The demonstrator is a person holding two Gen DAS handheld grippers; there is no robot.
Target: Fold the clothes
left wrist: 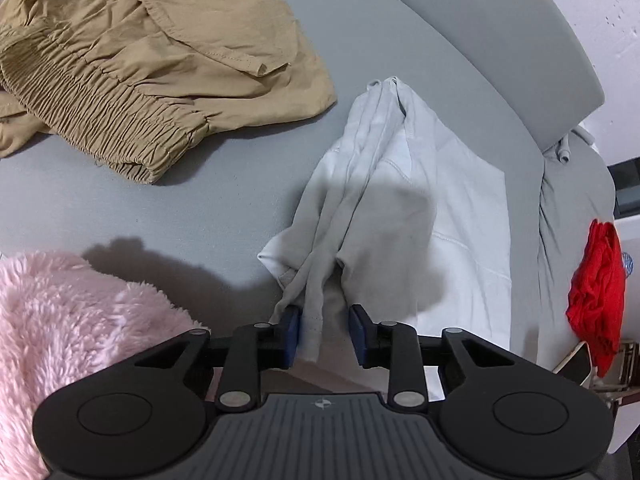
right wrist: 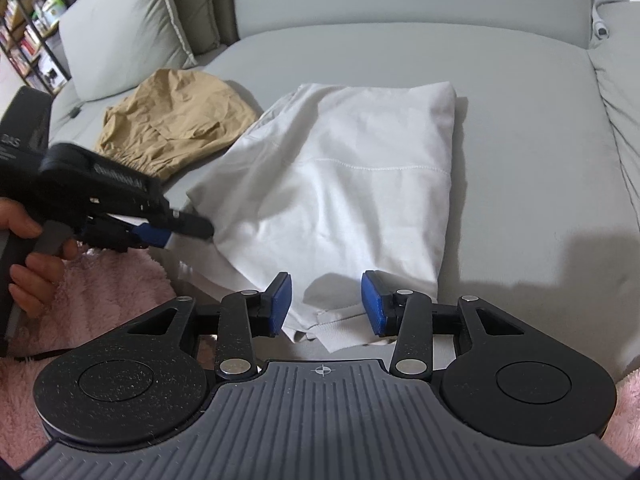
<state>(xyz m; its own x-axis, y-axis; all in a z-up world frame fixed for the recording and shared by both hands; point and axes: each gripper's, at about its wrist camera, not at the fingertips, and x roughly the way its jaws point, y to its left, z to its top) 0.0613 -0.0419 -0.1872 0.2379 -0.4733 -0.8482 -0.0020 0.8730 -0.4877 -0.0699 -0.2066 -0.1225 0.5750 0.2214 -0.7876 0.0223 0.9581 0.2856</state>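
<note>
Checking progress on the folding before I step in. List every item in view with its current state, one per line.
white garment: partly folded on the sofa, near edge bunched up.
left gripper: jaws part open, a strip of the white fabric between them.
right gripper: jaws open over the garment's ribbed hem, pads not pressing.
tan trousers: crumpled, unfolded.
pink fleece: lying loose at the near edge.
red cloth: bunched, hanging off to the side.

A: Light is even and quite bright in both views, prob. from above. The left gripper (left wrist: 324,334) throws a soft dark shadow on the white garment (left wrist: 404,216).

B: Yes, and the sofa (right wrist: 520,128) has a shadow at right. Edges bend strongly, fisheye w/ black corners. Shelf (right wrist: 28,36) is blurry, maybe just far.
</note>
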